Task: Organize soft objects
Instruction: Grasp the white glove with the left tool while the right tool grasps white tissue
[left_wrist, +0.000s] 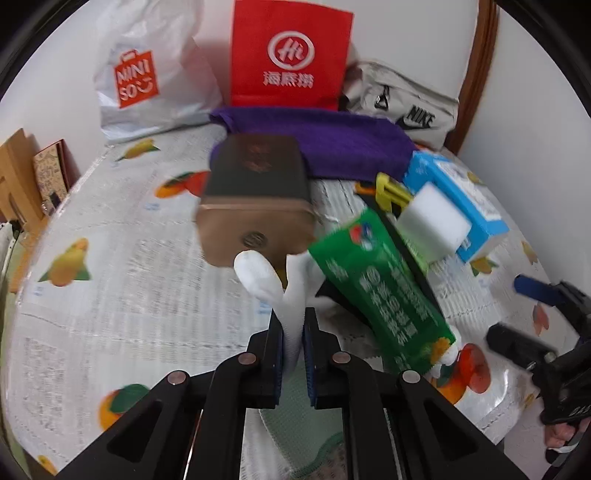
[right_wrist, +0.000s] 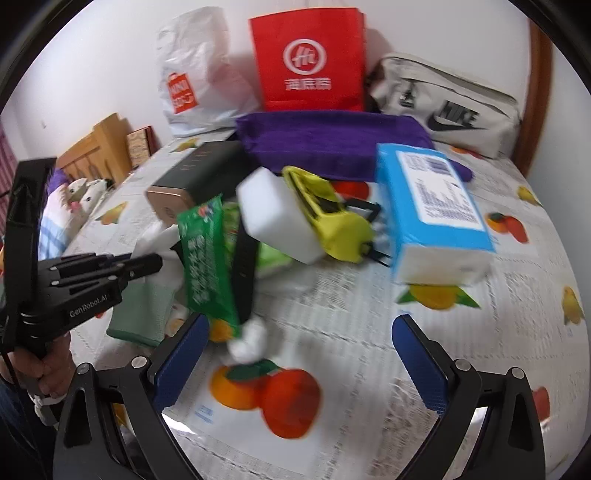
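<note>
My left gripper (left_wrist: 293, 319) is shut on a white sock (left_wrist: 258, 273), whose toe curls up in front of a brown-and-black box (left_wrist: 255, 192). A pale green cloth (left_wrist: 295, 417) lies under the jaws. A green packet (left_wrist: 380, 299) leans just to the right, with a white sponge (left_wrist: 432, 221) and a blue tissue pack (left_wrist: 461, 199) behind it. A purple towel (left_wrist: 332, 136) lies at the back. My right gripper (right_wrist: 299, 325) stands open above the fruit-print tablecloth (right_wrist: 369, 369), nothing between its pads, just in front of the green packet (right_wrist: 207, 266) and a small white wad (right_wrist: 247, 339).
A red paper bag (left_wrist: 291, 55), a white Miniso bag (left_wrist: 147, 74) and a grey Nike bag (left_wrist: 402, 103) stand along the wall. A yellow clip tool (right_wrist: 328, 218) lies between the sponge (right_wrist: 277, 218) and the tissue pack (right_wrist: 432, 210). The table's edge runs along the left.
</note>
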